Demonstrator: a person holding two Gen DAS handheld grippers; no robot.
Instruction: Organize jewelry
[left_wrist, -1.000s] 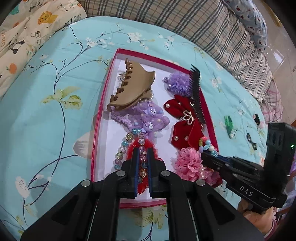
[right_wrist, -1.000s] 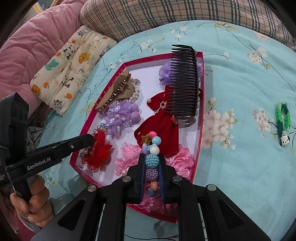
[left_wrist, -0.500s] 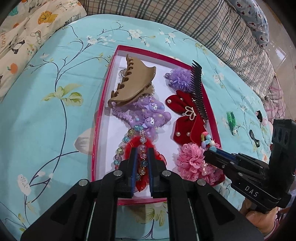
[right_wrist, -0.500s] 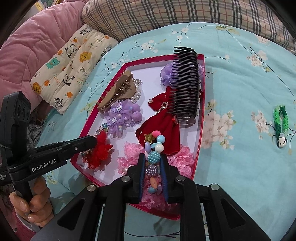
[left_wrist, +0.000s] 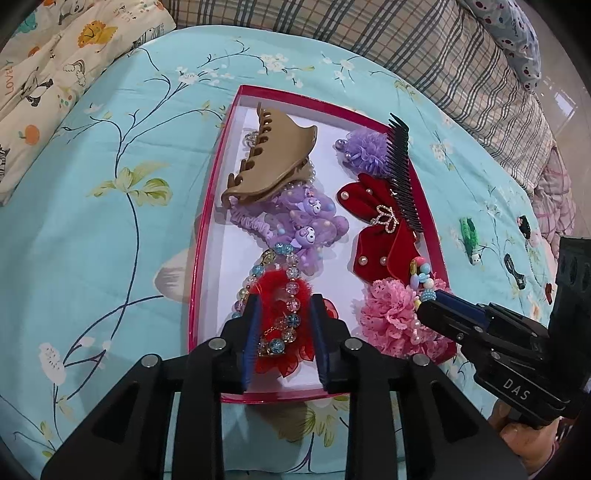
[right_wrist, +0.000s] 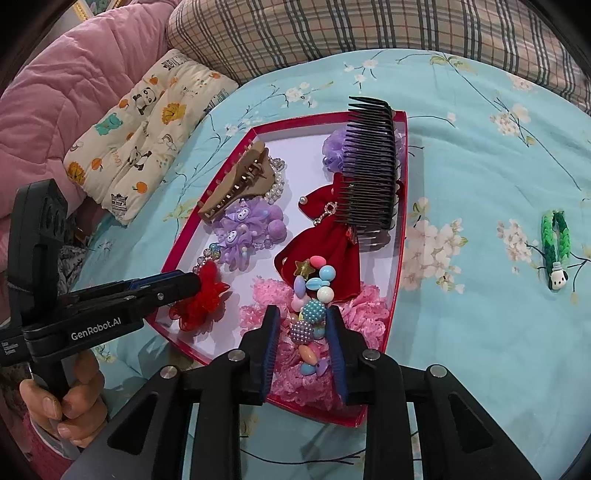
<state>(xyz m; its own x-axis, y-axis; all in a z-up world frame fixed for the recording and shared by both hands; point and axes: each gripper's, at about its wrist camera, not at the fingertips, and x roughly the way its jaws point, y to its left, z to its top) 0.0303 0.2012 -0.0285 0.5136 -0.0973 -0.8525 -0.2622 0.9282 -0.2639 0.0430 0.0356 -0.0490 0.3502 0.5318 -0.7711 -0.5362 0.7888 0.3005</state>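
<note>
A red-rimmed white tray (left_wrist: 207, 236) (right_wrist: 400, 236) lies on the bed and holds hair pieces and jewelry. My left gripper (left_wrist: 283, 301) is open, its fingers either side of a glass-bead bracelet (left_wrist: 284, 291) lying on a red flower piece (left_wrist: 291, 354) (right_wrist: 201, 299). My right gripper (right_wrist: 302, 312) is open around a colourful bead bracelet (right_wrist: 312, 291) (left_wrist: 421, 273) resting on a pink lace flower (left_wrist: 391, 317) (right_wrist: 365, 314). The tray also holds a tan claw clip (left_wrist: 273, 162), a black comb (right_wrist: 371, 166), a red bow (left_wrist: 380, 236) and purple pieces (left_wrist: 310, 229).
A green braided clip (right_wrist: 554, 240) (left_wrist: 469, 236) and small dark clips (left_wrist: 515, 267) lie on the teal sheet right of the tray. A plaid pillow (right_wrist: 369, 29), a cartoon-print cushion (right_wrist: 147, 122) and a pink quilt (right_wrist: 55, 92) ring the far side.
Both grippers were shut on their bracelets and have opened. The glass-bead bracelet now lies on the red flower, the colourful one on the pink flower.
</note>
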